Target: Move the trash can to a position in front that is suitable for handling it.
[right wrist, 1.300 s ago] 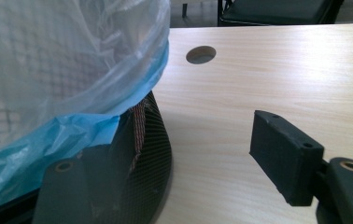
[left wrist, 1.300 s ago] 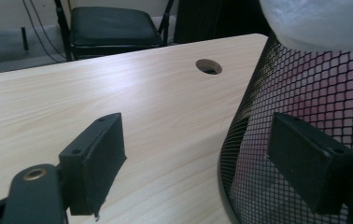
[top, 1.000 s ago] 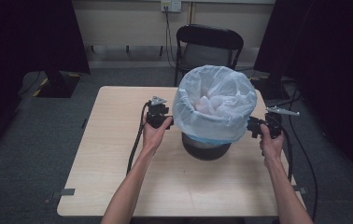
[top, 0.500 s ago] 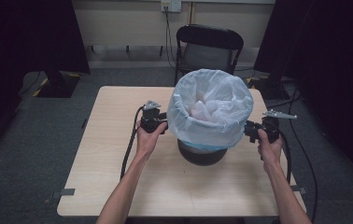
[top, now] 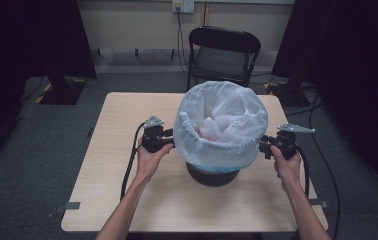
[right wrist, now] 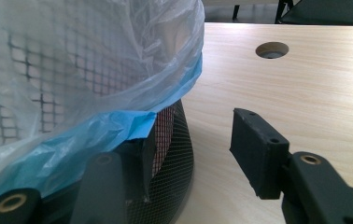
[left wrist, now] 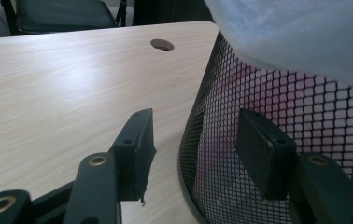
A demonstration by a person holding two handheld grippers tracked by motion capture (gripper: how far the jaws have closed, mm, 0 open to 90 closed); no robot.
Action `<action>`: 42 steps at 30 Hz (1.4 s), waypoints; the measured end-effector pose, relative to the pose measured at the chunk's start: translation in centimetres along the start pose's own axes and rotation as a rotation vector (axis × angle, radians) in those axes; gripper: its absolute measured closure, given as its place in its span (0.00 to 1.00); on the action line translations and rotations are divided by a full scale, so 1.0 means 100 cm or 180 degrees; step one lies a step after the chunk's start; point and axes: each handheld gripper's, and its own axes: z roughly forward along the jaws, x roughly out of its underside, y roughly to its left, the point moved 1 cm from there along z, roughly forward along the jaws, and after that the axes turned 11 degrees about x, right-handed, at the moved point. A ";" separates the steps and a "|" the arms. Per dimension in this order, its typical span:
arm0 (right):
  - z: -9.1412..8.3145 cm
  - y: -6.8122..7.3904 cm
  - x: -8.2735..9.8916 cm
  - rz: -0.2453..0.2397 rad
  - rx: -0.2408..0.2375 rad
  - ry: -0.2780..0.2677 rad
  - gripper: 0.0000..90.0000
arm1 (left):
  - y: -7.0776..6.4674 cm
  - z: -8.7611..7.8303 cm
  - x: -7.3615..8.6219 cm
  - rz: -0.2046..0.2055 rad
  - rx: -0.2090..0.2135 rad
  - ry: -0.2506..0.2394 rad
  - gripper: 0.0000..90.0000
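A black mesh bin (top: 212,176) stands mid-table, lined with a white plastic bag (top: 222,125) whose blue-edged hem (right wrist: 118,126) hangs down over the rim. My left gripper (top: 170,143) is at the bin's left side. Its jaws (left wrist: 195,116) have just been closing; they stand open, one over the table, one in front of the mesh (left wrist: 305,116), with the bin's curved wall in the gap. At the bin's right side my right gripper (top: 263,146) has also just been closing. It stands open (right wrist: 193,126), its inner jaw tucked under the hem, with nothing pinched.
The wooden table (top: 127,165) has a round cable hole (right wrist: 271,49) near its far edge. A black folding chair (top: 222,52) stands behind the table. Cables trail from both grippers toward the near edge. Crumpled light litter lies inside the bag.
Both hands have drawn toward the near edge, and the bin with its bag has shifted the same way, slightly left. Both pairs of jaws stand narrower than before.
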 end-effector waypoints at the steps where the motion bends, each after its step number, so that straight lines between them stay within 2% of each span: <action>1: -0.001 0.001 0.001 -0.0011 -0.0007 -0.0003 0.57 | -0.002 -0.002 0.001 0.0010 0.0009 -0.0006 0.52; 9: -0.006 0.010 0.006 -0.0051 -0.0116 -0.0003 0.58 | -0.012 -0.019 0.011 0.0071 0.0063 -0.0026 0.52; 15: -0.009 0.020 0.009 -0.0092 -0.0140 -0.0004 0.58 | -0.017 -0.032 0.019 0.0034 0.0064 -0.0050 0.51; 22: -0.010 0.035 0.013 -0.0135 -0.0192 0.0012 0.58 | -0.023 -0.049 0.026 0.0019 0.0034 -0.0135 0.49; 27: -0.011 0.043 0.014 -0.0150 -0.0182 0.0020 0.58 | -0.025 -0.058 0.028 0.0078 -0.0016 -0.0086 0.49; 31: -0.012 0.050 0.016 -0.0178 -0.0231 0.0030 0.58 | -0.027 -0.067 0.032 0.0080 0.0005 -0.0080 0.49; 36: -0.016 0.060 0.019 -0.0257 -0.0310 0.0067 0.57 | -0.030 -0.082 0.038 0.0074 0.0129 -0.0040 0.49; 42: -0.018 0.070 0.022 -0.0327 -0.0400 0.0092 0.55 | -0.030 -0.095 0.043 0.0051 0.0191 -0.0084 0.46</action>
